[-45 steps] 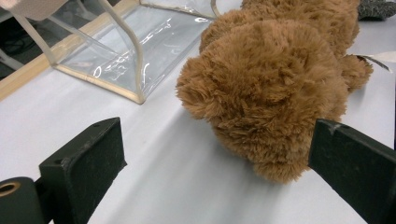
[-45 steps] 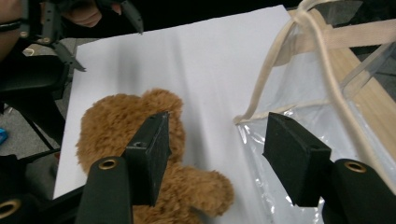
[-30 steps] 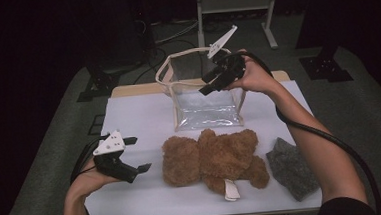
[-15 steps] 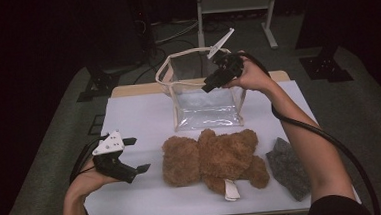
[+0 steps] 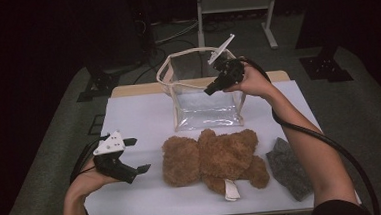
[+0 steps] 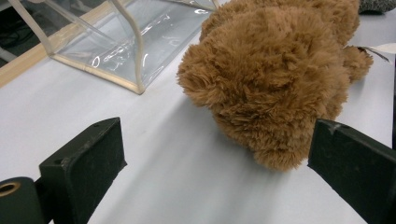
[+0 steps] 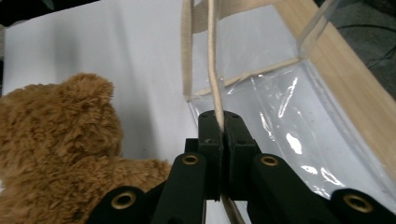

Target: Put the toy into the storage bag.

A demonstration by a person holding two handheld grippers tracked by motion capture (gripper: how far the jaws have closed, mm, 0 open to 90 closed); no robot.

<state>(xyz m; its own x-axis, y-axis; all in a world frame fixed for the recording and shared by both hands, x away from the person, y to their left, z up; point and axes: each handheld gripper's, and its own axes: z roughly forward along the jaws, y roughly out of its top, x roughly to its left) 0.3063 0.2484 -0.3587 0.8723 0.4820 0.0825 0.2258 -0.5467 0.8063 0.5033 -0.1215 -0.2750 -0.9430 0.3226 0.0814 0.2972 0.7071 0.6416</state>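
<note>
Bag (image 5: 206,104): clear plastic, cream-trimmed, standing open, upper centre of the high view.
Right gripper (image 7: 219,122): just closed, pinching its rim.
Left gripper (image 5: 131,156): spread, empty.

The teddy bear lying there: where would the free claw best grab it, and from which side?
Probably the near rounded end of the bear, taken from the left, where the open left claw already faces it. That lump looks narrow enough to fit between the jaws, and the plush should squash and hold.
</note>
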